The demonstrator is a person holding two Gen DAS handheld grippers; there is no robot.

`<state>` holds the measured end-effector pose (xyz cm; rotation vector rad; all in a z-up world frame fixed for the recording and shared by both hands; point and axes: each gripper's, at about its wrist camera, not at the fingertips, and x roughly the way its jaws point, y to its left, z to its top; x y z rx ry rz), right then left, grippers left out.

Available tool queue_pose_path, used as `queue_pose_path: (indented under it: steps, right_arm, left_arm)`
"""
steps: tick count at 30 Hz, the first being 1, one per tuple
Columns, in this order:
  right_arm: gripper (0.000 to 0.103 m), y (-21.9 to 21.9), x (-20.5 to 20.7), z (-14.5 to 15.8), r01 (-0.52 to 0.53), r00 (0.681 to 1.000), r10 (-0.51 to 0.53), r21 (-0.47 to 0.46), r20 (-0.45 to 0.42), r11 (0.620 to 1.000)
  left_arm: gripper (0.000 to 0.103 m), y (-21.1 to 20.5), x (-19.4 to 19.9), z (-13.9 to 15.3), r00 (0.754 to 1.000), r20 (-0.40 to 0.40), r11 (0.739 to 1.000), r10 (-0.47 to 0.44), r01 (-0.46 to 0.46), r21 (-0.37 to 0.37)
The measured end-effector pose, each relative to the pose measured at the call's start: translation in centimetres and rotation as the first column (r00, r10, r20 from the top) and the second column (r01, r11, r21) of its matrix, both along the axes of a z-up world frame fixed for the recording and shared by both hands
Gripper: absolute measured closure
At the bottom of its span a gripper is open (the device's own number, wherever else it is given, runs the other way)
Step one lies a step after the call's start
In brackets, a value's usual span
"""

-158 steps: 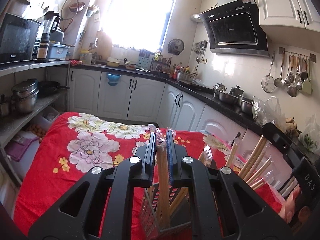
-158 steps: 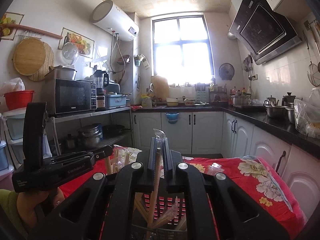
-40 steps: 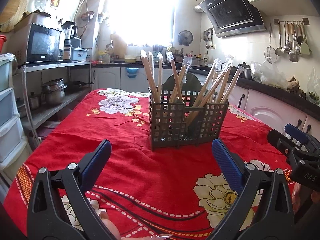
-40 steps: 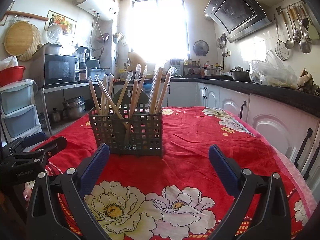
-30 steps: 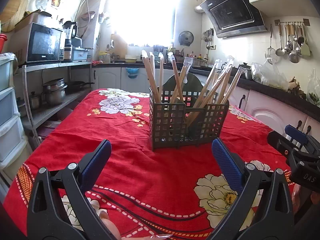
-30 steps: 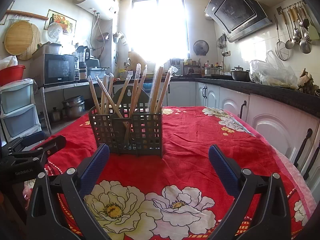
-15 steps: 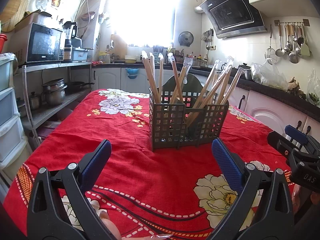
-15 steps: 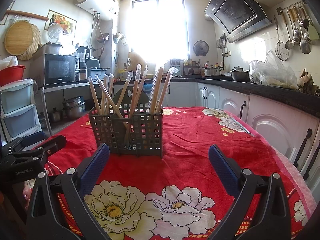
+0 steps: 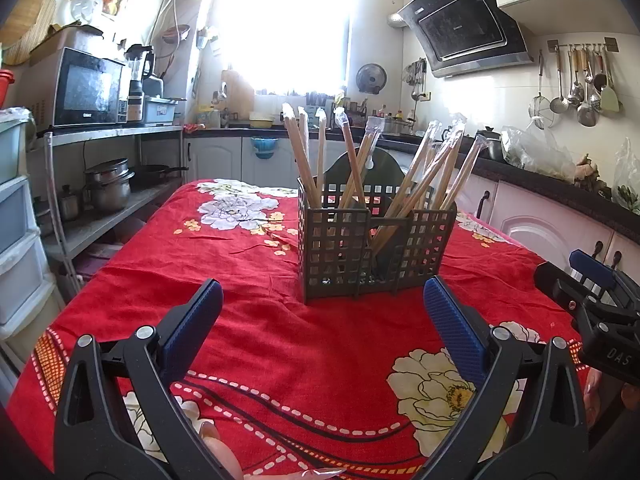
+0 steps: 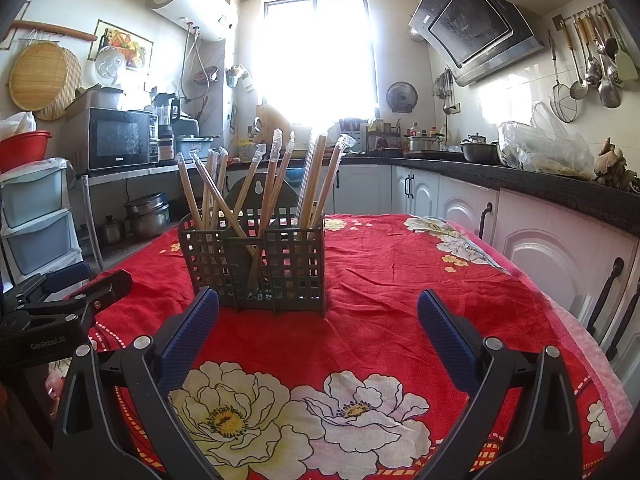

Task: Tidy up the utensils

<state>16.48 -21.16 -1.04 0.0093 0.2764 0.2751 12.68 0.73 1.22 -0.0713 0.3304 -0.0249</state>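
A grey lattice utensil holder [image 9: 374,250] [image 10: 256,266] stands upright on the red flowered tablecloth [image 9: 256,280]. Several wrapped wooden chopstick pairs [image 9: 352,164] [image 10: 224,196] lean in its compartments. My left gripper [image 9: 323,312] is open and empty, low over the cloth, a short way in front of the holder. My right gripper [image 10: 318,322] is also open and empty, just before the holder and slightly to its right. The right gripper [image 9: 592,292] shows at the right edge of the left wrist view, and the left gripper [image 10: 60,304] shows at the left of the right wrist view.
White cabinets under a black counter [image 10: 560,184] run close along the table's right side. Shelves with a microwave [image 9: 86,88], pots and plastic drawers [image 10: 36,220] stand to the left. Ladles hang on the wall [image 9: 580,88]. A person's fingers [image 9: 216,448] show below the left gripper.
About five seconds ago both grippers were shut on chopstick packs above the holder. Both are now open, empty and drawn back; over the last second nothing has visibly moved.
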Motion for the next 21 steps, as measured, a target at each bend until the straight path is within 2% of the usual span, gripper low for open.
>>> queue_pose_path:
  steps: [21]
  right_arm:
    - [0.006, -0.07, -0.02, 0.02, -0.001, 1.0, 0.001, 0.001, 0.003, 1.0]
  left_arm:
    - [0.01, -0.05, -0.04, 0.14, 1.0, 0.005, 1.0, -0.005, 0.005, 0.005]
